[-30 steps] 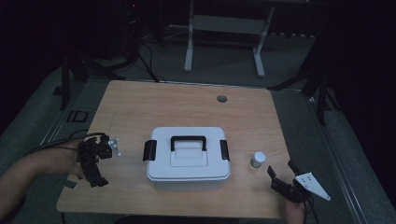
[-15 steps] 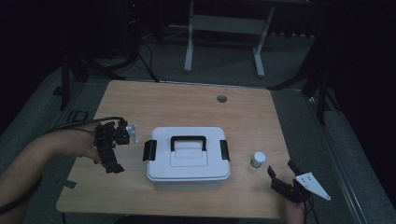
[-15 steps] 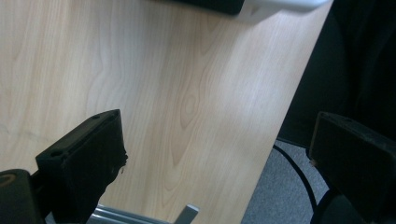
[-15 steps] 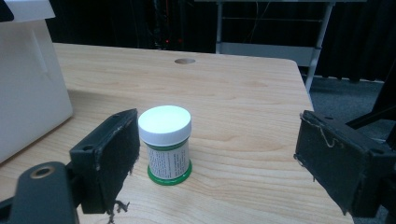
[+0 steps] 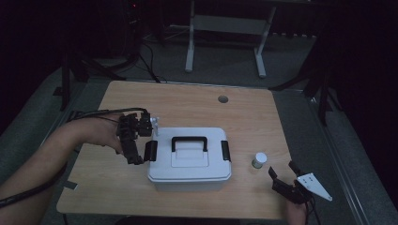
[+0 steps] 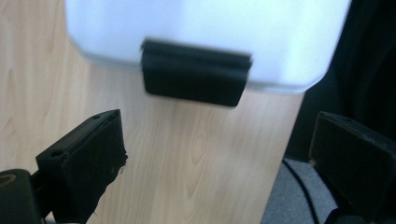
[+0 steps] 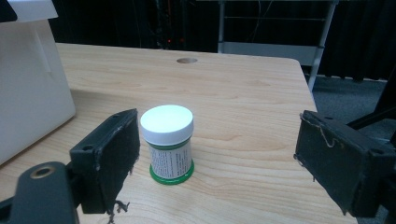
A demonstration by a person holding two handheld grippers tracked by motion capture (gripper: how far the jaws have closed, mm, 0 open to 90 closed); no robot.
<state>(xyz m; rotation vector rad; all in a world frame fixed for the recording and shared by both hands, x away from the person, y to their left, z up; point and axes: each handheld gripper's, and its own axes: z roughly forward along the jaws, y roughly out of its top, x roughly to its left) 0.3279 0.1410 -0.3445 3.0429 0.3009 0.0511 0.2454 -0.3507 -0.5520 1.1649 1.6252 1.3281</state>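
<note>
A: Where are the left tongs [image 5: 136,152]?
B: Spread wide, just beside the black side latch [image 6: 194,74] of the white plastic lidded box [image 5: 189,159] at mid-desk [image 5: 197,101]; the latch looks blurred.
A: The right tongs [image 5: 280,178]?
B: Spread too, near the small white-capped jar [image 7: 168,142], label unreadable.

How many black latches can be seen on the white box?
2. One latch sits on the box's left end, right beside the open left gripper; the other latch is on the right end. Its front and back sides appear to have none.
</note>
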